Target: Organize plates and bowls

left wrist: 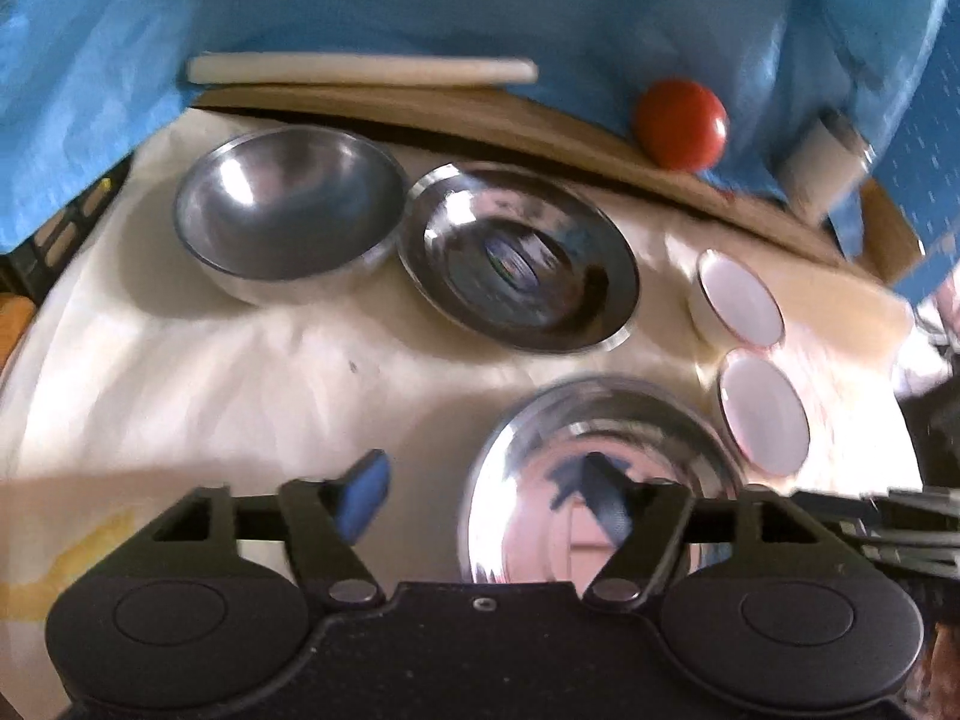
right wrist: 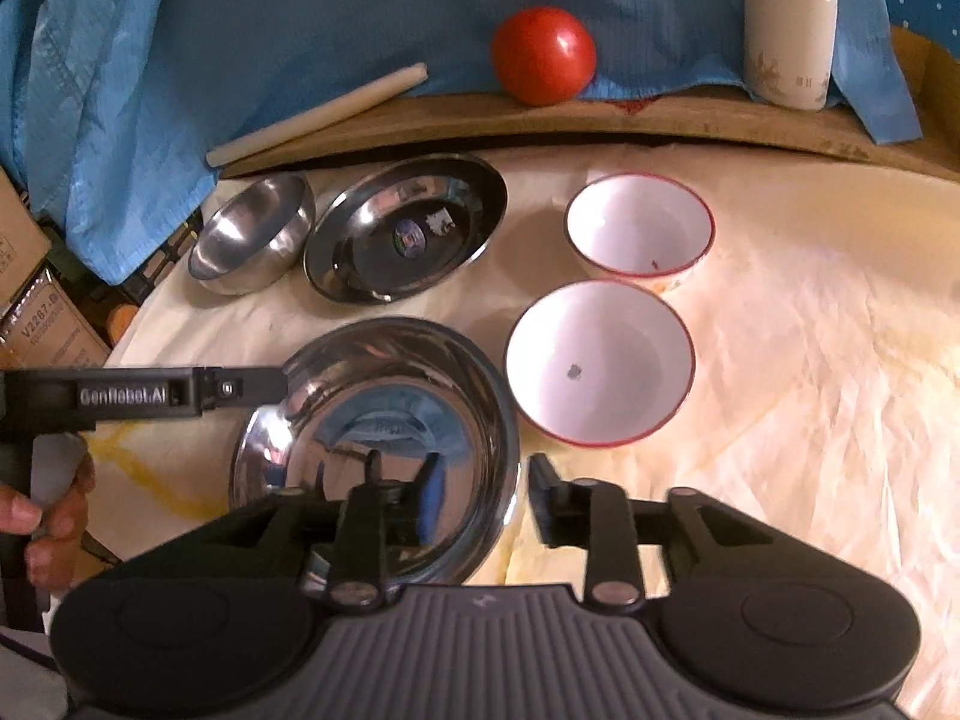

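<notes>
A shiny steel plate (right wrist: 384, 420) lies near on the cream cloth; it also shows in the left wrist view (left wrist: 600, 480). My left gripper (left wrist: 486, 492) is open, its jaws astride the plate's left rim; it also shows in the right wrist view (right wrist: 264, 387). My right gripper (right wrist: 480, 498) is open, its jaws astride the plate's right rim. Behind lie a steel bowl (right wrist: 252, 234) and a darker steel plate (right wrist: 408, 228). Two white bowls with red rims stand to the right, one near (right wrist: 600, 360) and one far (right wrist: 639, 225).
A red tomato (right wrist: 543, 54), a white cup (right wrist: 789, 30) and a cream stick (right wrist: 318, 114) lie on a wooden board (right wrist: 480, 120) at the back, against blue cloth (right wrist: 300, 12). Cardboard boxes (right wrist: 36, 312) stand at the left. The cream cloth (right wrist: 810, 390) stretches right.
</notes>
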### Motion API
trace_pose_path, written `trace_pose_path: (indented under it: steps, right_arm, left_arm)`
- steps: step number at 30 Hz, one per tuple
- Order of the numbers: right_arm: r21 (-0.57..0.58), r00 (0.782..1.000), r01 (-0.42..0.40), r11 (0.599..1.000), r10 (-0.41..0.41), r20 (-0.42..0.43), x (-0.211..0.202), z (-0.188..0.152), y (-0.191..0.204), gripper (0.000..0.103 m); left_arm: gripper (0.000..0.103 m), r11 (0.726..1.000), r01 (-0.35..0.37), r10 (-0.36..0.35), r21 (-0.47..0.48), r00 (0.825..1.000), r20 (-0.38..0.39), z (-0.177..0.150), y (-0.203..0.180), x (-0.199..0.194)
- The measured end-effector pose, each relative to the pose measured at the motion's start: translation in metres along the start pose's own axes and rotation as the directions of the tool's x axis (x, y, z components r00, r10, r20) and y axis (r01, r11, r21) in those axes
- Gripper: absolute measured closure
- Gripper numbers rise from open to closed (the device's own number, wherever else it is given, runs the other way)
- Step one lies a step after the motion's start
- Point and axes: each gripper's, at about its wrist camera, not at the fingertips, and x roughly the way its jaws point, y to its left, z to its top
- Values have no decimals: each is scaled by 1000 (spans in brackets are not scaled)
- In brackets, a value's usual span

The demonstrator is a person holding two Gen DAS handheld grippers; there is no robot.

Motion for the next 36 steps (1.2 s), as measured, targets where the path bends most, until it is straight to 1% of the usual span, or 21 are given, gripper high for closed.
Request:
trace_pose_path:
  steps: [1,4,5,6,9,12,16,21,24,29,36]
  right_arm:
    - [-4,1000,-1,1000,1,10,-2,1,0,49]
    - [-27,999,-8,1000,9,40,-6,7,2,36]
    - [-35,999,-8,999,10,51,-7,10,3,27]
    - [-43,998,-8,999,11,64,-8,12,4,20]
    - [-66,996,-9,998,15,93,-5,21,7,13]
    - [-80,993,-6,997,15,114,1,34,6,8]
    - [-109,991,14,994,1,136,13,54,5,6]
    - [-167,986,50,985,-21,168,31,78,9,3]
    - [-201,985,65,978,-31,169,44,94,8,3]
    - [-224,992,35,974,-7,126,67,120,7,8]
    - [-231,998,11,973,5,69,97,139,7,13]
  left_arm:
    - [18,1000,-5,5,-24,1000,10,3,3,0]
    - [15,994,-11,15,-106,999,30,14,13,0]
    - [14,991,-11,16,-135,999,33,18,16,2]
    - [10,987,-16,22,-161,999,35,22,18,3]
    - [8,966,-46,60,-255,997,47,31,24,8]
    - [6,947,-49,68,-317,997,48,40,26,16]
    - [5,934,-39,59,-356,997,45,48,28,27]
    - [5,910,-31,48,-413,998,31,52,31,40]
    - [5,905,-35,49,-424,999,24,53,31,46]
    - [5,917,-38,45,-397,999,10,55,29,55]
    - [5,909,-41,44,-415,999,-2,57,33,63]
